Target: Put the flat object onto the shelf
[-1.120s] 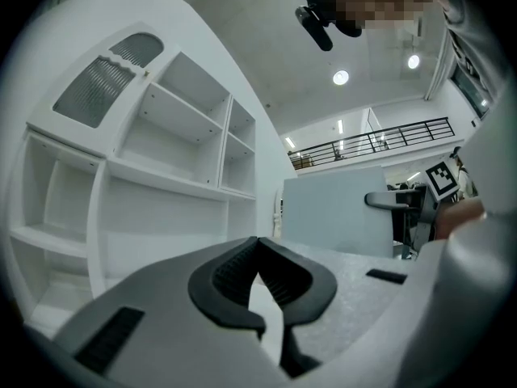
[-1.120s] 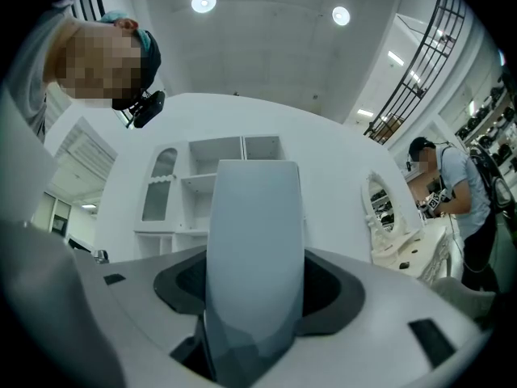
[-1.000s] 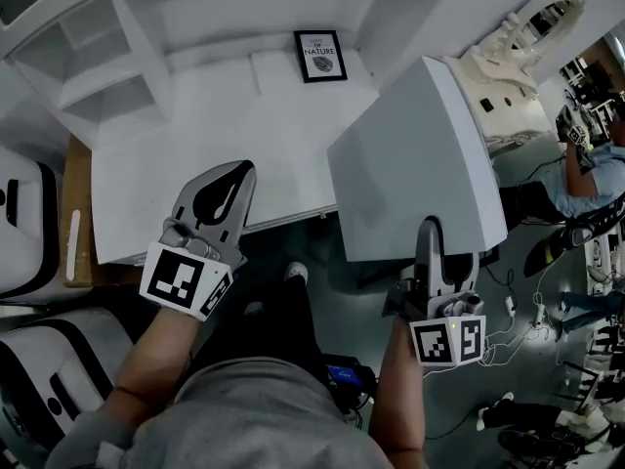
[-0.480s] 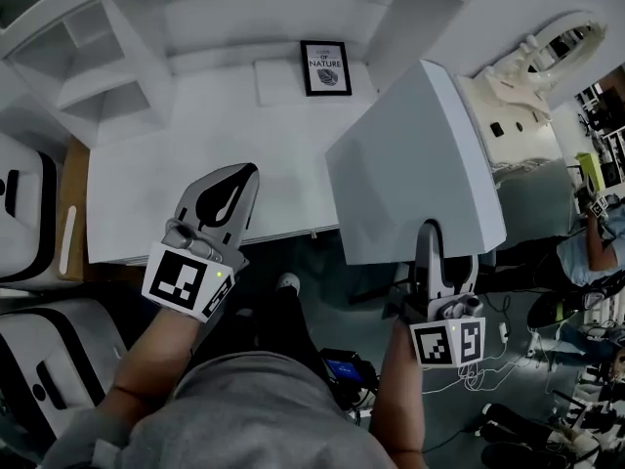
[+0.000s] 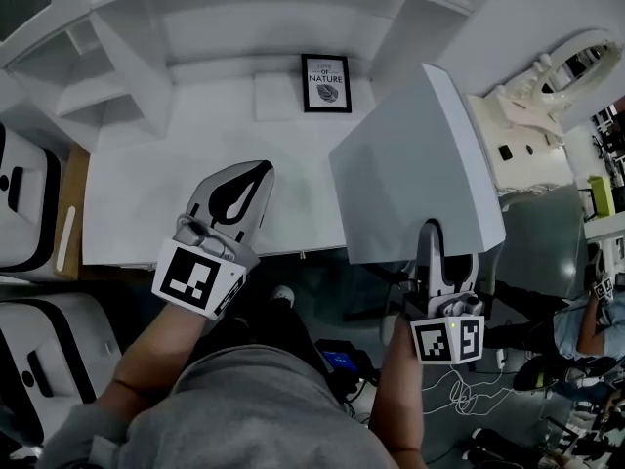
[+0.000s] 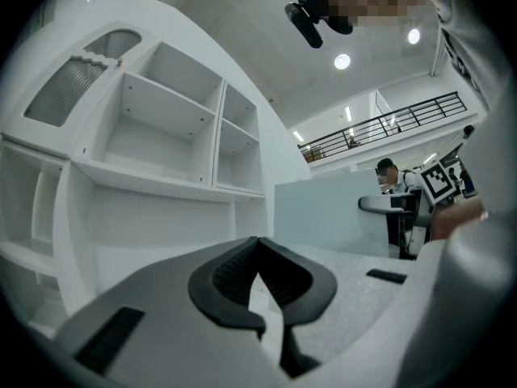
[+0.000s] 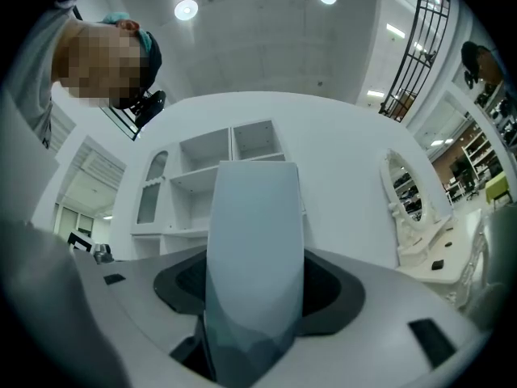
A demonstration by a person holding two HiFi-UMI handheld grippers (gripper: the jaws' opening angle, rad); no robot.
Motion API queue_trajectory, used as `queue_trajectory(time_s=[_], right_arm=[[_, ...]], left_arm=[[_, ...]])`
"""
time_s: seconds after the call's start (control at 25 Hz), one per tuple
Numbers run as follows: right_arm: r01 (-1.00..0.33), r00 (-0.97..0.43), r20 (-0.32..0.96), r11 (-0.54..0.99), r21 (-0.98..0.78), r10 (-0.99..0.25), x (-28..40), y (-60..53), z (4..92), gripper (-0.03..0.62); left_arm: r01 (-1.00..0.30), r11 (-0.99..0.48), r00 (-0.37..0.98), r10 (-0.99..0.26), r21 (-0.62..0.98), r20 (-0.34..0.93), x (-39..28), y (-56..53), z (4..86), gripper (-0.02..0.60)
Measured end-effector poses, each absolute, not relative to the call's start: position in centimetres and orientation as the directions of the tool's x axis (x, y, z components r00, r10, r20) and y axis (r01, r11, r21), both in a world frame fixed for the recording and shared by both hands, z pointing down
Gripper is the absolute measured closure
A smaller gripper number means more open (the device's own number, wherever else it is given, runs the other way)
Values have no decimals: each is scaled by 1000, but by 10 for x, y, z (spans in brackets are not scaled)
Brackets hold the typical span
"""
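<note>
A large flat pale grey board stands tilted on edge to the right of the white desk, and my right gripper is shut on its lower edge. In the right gripper view the board rises between the jaws and hides the space straight ahead. The white shelf unit with open compartments stands at the back of the desk; its compartments appear in the left gripper view. My left gripper hovers over the desk's front edge, jaws shut with nothing between them.
A small black-framed picture leans against the back wall of the white desk. A white ornate mirror frame stands to the right. White and black cases sit at the left. Cables lie on the floor near my feet.
Both grippers have moved slightly forward toward the desk. The left gripper has shifted a little right. The board stays held in the right gripper.
</note>
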State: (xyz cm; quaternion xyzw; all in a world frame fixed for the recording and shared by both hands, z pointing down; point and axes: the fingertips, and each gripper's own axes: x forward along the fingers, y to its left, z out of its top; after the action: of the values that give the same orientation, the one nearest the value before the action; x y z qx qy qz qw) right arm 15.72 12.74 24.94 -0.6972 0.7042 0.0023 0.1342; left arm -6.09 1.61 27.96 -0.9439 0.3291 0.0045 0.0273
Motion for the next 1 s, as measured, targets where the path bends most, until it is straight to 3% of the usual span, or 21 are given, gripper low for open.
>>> queue_trajectory(time_s=[1.0], right_arm=[[-972, -12, -183, 55, -230, -983, 212, 90, 264, 306]], left_arm=[[-633, -774, 774, -633, -39, 4, -2, -12, 288, 574]])
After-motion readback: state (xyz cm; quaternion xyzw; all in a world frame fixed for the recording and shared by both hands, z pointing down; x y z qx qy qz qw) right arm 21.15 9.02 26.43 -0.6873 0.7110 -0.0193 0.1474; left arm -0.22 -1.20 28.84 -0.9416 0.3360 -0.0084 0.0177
